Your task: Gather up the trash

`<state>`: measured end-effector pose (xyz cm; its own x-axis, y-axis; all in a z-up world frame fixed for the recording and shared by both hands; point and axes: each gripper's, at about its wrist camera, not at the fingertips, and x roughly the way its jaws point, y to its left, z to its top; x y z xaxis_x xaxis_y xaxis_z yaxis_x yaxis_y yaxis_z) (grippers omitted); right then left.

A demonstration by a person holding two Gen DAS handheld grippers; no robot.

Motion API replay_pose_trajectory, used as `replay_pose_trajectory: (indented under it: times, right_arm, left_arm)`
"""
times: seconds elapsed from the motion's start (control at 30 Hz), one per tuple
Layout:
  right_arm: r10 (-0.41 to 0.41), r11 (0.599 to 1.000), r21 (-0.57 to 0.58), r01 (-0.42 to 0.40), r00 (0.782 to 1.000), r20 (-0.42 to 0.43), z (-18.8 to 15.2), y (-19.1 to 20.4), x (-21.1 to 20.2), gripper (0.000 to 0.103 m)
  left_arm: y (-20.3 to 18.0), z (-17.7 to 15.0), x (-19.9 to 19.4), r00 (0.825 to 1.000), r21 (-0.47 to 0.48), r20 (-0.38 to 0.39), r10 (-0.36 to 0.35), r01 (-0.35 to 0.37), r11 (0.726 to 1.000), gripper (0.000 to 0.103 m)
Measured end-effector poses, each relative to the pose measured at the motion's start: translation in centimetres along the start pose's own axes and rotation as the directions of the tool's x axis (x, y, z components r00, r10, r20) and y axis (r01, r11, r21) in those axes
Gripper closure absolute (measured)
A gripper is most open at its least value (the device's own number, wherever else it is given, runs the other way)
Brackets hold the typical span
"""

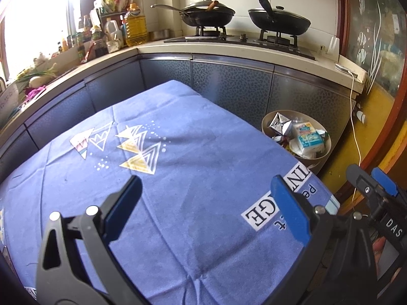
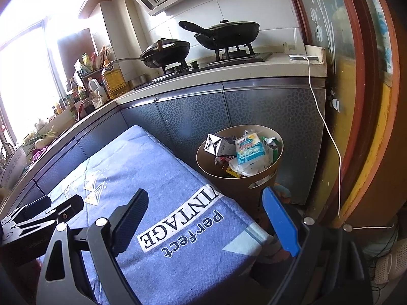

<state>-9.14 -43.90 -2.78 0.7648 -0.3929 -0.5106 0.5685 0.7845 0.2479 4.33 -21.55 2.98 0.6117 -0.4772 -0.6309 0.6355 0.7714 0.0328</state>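
Observation:
A round tan trash bin [image 1: 326,150] [image 2: 257,185] stands on the floor beside the table's far right corner. It holds a silver carton [image 1: 279,124] [image 2: 216,145], a blue-white packet [image 1: 309,137] [image 2: 250,151] and other wrappers. My left gripper [image 1: 213,203] is open and empty above the blue tablecloth [image 1: 178,152]. My right gripper [image 2: 211,218] is open and empty above the table's right corner, short of the bin. The right gripper also shows in the left wrist view [image 1: 374,188], and the left gripper in the right wrist view [image 2: 45,213].
The blue cloth [image 2: 142,167] carries triangle prints and "VINTAGE perfect" lettering. Behind it run grey cabinets and a counter with two black pans [image 1: 211,15] [image 1: 279,20], an oil bottle [image 1: 136,25] and other bottles. A white cable [image 2: 328,132] hangs by the door frame at right.

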Motion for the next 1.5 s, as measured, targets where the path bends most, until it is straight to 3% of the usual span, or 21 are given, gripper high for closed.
replay_pose_trajectory:
  times: [0.53, 1.5]
  right_arm:
    - [0.018, 1.000, 0.015, -0.018, 1.000, -0.003, 0.3, 0.1, -0.3, 0.014]
    - [0.037, 0.999, 0.016, -0.037, 0.999, -0.009, 0.1, 0.6, -0.5, 0.014]
  left_arm:
    - [-0.2, -0.1, -0.8, 0.998, 0.022, 0.028, 0.061, -0.062, 0.998, 0.006]
    - [-0.6, -0.8, -0.9, 0.997, 0.034, -0.005, 0.079, -0.079, 0.996, 0.006]
